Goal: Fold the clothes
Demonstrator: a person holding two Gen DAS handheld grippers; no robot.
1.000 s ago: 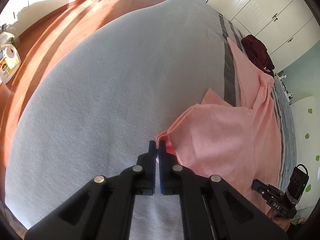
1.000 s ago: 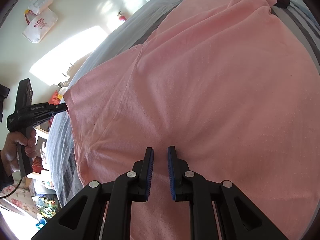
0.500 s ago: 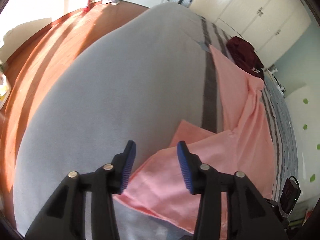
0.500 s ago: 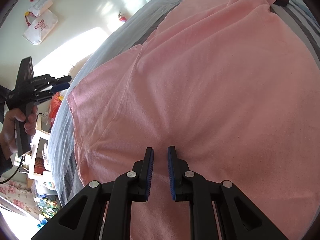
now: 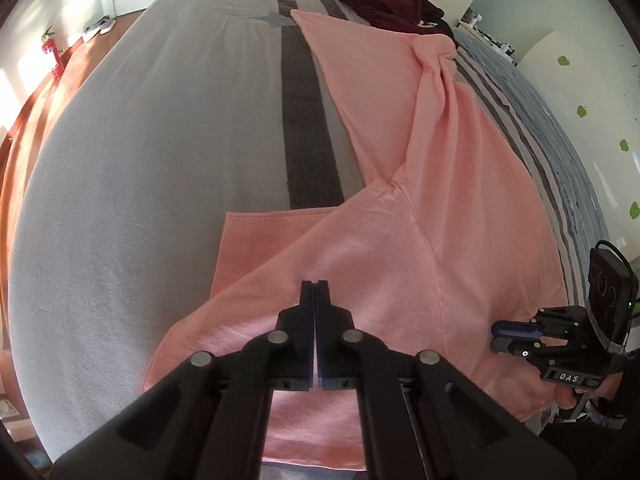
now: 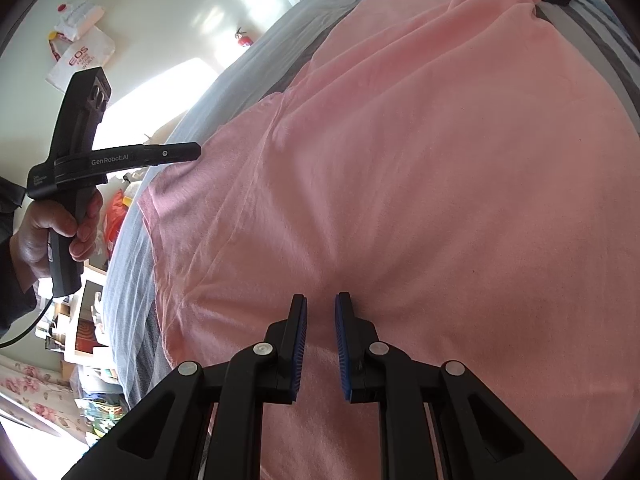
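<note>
Two black fingers of your left gripper [image 5: 315,282] meet tip to tip in the left wrist view, pressed together with nothing visibly caught between them, hovering over the near part of the pink garment [image 5: 400,248]. That garment lies spread on the grey bed [image 5: 140,140], one corner folded toward you, a twisted fold running up toward the far end, where a dark maroon garment [image 5: 384,0] sits in a heap. A dark stripe [image 5: 304,120] runs along the bedding beside the pink cloth. Your right gripper [image 5: 500,334] shows at the right edge, low over the garment's hem. Beyond the bed you have a wooden floor [image 5: 36,92], a red fire extinguisher [image 5: 50,54] by the wall, and green leaf stickers [image 5: 582,111] on the right-hand wall.

From the right wrist view, your right gripper [image 6: 321,308] points down at the pink garment [image 6: 420,160] with a narrow gap between its blue pads [image 6: 301,344], gripping nothing. Your left hand [image 6: 52,224] wraps the handle of the left gripper [image 6: 194,152], held level with its tip at the garment's left edge. White bags [image 6: 80,52] hang on the wall behind, and clutter sits on the floor beside the bed.
</note>
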